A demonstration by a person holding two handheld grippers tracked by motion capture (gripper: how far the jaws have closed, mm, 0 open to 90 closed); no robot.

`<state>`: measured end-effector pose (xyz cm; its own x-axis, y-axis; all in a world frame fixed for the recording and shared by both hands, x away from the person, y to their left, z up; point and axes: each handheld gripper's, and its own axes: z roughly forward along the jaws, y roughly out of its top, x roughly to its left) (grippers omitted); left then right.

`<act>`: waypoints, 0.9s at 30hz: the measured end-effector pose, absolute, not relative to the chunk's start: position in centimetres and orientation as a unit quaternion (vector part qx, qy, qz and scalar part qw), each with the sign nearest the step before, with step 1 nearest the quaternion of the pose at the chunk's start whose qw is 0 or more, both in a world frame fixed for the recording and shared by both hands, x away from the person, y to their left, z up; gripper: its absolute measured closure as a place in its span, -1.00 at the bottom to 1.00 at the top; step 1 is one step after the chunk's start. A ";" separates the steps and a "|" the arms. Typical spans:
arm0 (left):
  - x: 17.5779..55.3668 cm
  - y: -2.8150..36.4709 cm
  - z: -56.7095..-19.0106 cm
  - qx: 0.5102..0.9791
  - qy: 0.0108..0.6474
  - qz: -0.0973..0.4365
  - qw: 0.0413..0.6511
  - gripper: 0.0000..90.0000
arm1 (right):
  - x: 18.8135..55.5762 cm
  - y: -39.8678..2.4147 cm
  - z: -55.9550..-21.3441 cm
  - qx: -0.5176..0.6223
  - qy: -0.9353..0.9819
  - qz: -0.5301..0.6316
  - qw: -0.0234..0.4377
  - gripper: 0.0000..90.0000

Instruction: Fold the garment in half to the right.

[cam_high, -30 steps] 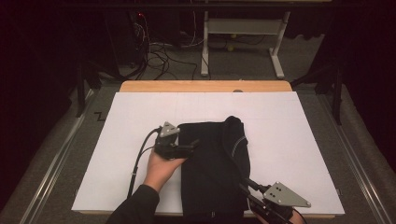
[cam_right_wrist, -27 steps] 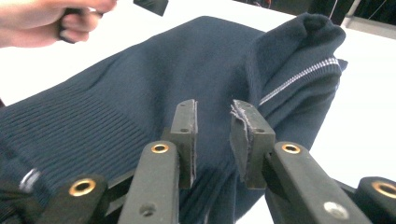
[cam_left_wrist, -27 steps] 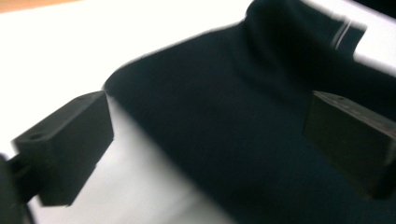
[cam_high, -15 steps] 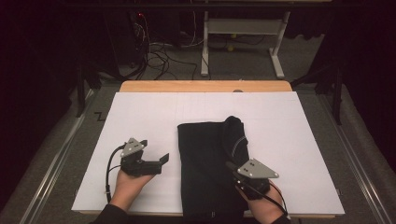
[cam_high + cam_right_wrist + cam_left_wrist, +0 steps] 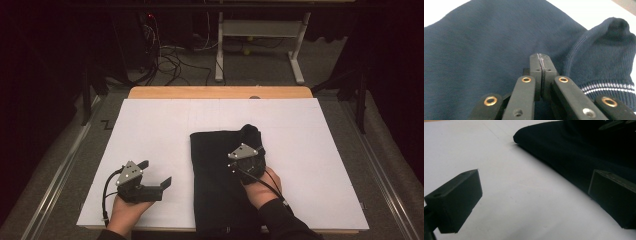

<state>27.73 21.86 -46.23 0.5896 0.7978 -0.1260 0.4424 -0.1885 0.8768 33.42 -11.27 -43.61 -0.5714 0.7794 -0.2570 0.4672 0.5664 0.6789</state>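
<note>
A dark navy folded garment (image 5: 217,190) lies on the white sheet (image 5: 150,130), reaching the near edge. Its ribbed cuff (image 5: 250,132) with white stripes (image 5: 607,86) bunches up at the far right corner. My right gripper (image 5: 248,146) hovers over the garment (image 5: 474,50) just short of that cuff; its jaws (image 5: 541,57) are shut, with nothing visible between them. My left gripper (image 5: 156,172) rests over bare sheet left of the garment, open and empty. In the left gripper view the garment's edge (image 5: 574,155) lies ahead to the right of the open gripper (image 5: 536,195).
A wooden table edge (image 5: 220,92) runs along the far side of the sheet. Metal rails (image 5: 55,175) flank the table on both sides. Beyond stand a white desk frame (image 5: 260,30) and floor cables (image 5: 170,57).
My left gripper left the garment's left edge and moved left and nearer, onto bare sheet. My right gripper travelled from the near right corner forward onto the garment.
</note>
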 end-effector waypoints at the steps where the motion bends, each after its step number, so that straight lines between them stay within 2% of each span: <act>1: 27.7 21.9 -46.2 0.749 0.411 0.186 0.485 -1.00 | 33.6 -11.5 -43.8 0.375 0.839 0.277 0.280 1.00; 10: 27.8 22.3 -46.3 0.747 0.416 0.184 0.484 -1.00 | 34.5 -15.8 -45.4 0.430 0.812 0.276 0.283 1.00; 20: 27.9 22.3 -46.6 0.747 0.418 0.173 0.488 -1.00 | 33.1 -20.0 -45.1 0.446 0.778 0.335 0.288 1.00; 27: 28.0 22.2 -46.8 0.748 0.416 0.168 0.490 -1.00 | 31.5 -23.4 -45.5 0.445 0.754 0.394 0.280 0.82</act>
